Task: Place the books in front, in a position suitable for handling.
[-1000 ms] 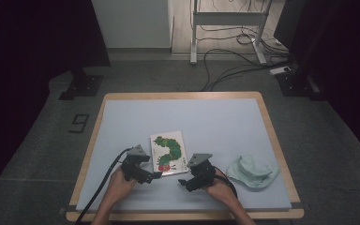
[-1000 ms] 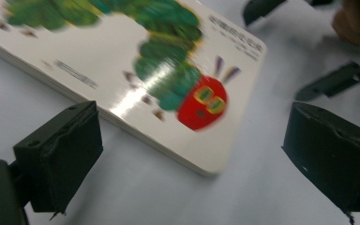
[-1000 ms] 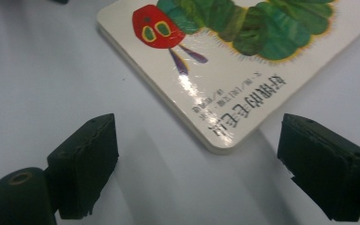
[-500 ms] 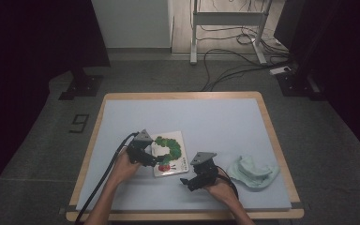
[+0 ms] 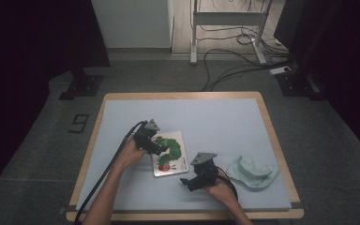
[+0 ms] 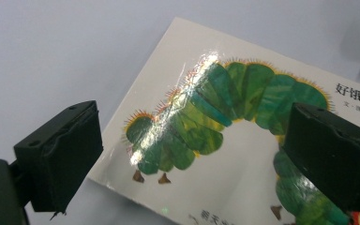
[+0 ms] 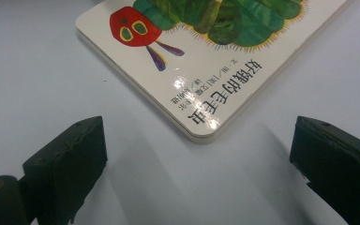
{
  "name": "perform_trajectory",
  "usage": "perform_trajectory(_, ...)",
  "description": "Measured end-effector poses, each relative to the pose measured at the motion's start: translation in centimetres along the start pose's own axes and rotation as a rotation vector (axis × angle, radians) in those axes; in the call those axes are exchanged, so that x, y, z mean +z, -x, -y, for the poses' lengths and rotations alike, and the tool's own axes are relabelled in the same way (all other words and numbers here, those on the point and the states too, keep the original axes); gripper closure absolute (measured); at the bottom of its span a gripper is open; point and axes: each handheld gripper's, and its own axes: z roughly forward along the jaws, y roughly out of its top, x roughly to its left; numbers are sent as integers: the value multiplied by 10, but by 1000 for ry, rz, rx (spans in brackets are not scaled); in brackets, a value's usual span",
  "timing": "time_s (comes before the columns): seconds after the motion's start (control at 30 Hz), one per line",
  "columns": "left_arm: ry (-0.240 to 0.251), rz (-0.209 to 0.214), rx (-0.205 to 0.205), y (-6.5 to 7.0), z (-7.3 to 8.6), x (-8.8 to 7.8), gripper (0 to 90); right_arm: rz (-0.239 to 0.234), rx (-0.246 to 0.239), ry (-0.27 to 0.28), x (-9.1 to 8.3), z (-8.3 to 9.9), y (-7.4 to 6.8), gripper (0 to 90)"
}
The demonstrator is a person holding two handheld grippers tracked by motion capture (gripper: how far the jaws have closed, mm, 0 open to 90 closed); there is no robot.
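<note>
Both grippers are standing wide open, holding nothing: left gripper [image 5: 155,149] hovering over the board book [image 5: 170,153], right gripper [image 5: 191,181] facing its lower-right corner. Book is looking stiff, light, glossy-slippery; pinching a free edge seems best.

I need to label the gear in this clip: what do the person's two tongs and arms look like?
Both the left tongs and right tongs are black, each topped with a grey three-cornered plate and ending in two blocky black jaws. A black cable trails from each. The forearms are bare, with no sleeves showing.
</note>
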Motion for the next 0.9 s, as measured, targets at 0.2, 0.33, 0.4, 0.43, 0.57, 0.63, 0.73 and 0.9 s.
perform_trajectory(0.2,-23,13,-9,-14,-6,9,42,11,7,2,-1,-2,1,44)
perform_trajectory(0.33,-15,21,-25,-20,-5,17,38,15,7,9,0,-5,1,46)
perform_trajectory(0.4,-31,26,-27,-23,-2,22,36,17,4,7,0,-5,0,46)
perform_trajectory(0.43,-32,35,-34,-24,-1,24,30,22,3,9,1,-6,0,47)
perform_trajectory(0.57,-13,71,-52,-27,2,26,18,33,-5,0,3,-7,0,47)
perform_trajectory(0.63,-12,98,-58,-26,3,28,18,40,-3,-6,5,-7,0,47)
perform_trajectory(0.73,-7,134,-59,-23,3,31,17,51,-2,-11,8,-8,1,47)
perform_trajectory(0.9,3,136,-58,-20,4,33,0,58,-4,-32,13,-10,2,37)
